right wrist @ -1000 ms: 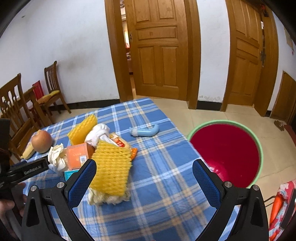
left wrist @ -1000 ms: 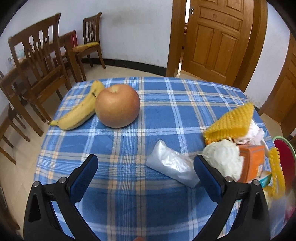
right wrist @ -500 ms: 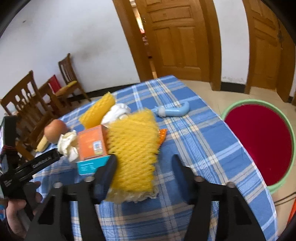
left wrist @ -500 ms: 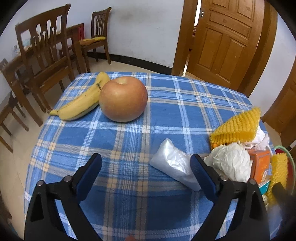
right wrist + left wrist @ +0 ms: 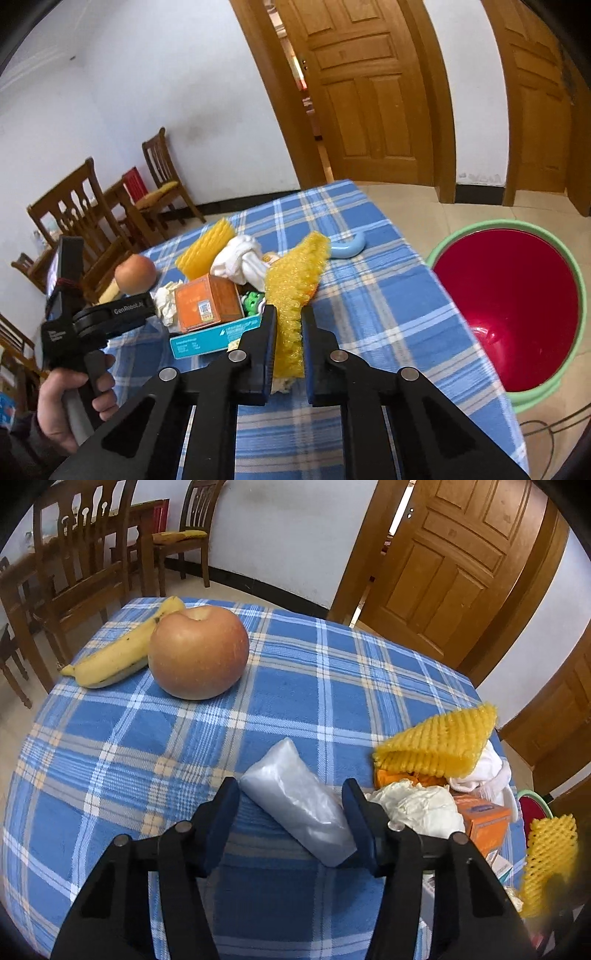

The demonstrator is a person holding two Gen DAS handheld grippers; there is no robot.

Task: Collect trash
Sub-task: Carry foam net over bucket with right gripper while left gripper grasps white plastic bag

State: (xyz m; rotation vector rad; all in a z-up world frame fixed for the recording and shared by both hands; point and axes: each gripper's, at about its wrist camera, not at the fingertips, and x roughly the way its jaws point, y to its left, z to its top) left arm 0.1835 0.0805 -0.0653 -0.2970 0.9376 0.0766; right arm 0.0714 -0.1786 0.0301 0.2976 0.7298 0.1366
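Observation:
My left gripper [image 5: 291, 797] straddles a clear plastic bag [image 5: 299, 805] lying on the blue plaid tablecloth [image 5: 295, 686]; its jaws are half closed around the bag, with small gaps at the pads. My right gripper [image 5: 288, 332] is shut on a yellow foam fruit net [image 5: 295, 280], lifted off the trash pile. The pile holds another yellow net [image 5: 205, 251], an orange box [image 5: 207, 302], crumpled white tissue [image 5: 417, 805], white cloth [image 5: 240, 258] and a teal box [image 5: 214, 336]. The red bin with a green rim [image 5: 513, 302] stands on the floor, right of the table.
An apple [image 5: 199, 651] and a banana [image 5: 122, 653] lie at the table's far left. A light blue curved tube [image 5: 349, 247] lies beyond the pile. Wooden chairs [image 5: 77, 565] stand left of the table; wooden doors [image 5: 369, 96] are behind.
My left gripper moved forward and narrowed around the plastic bag. My right gripper closed on the yellow foam net and raised it from the pile.

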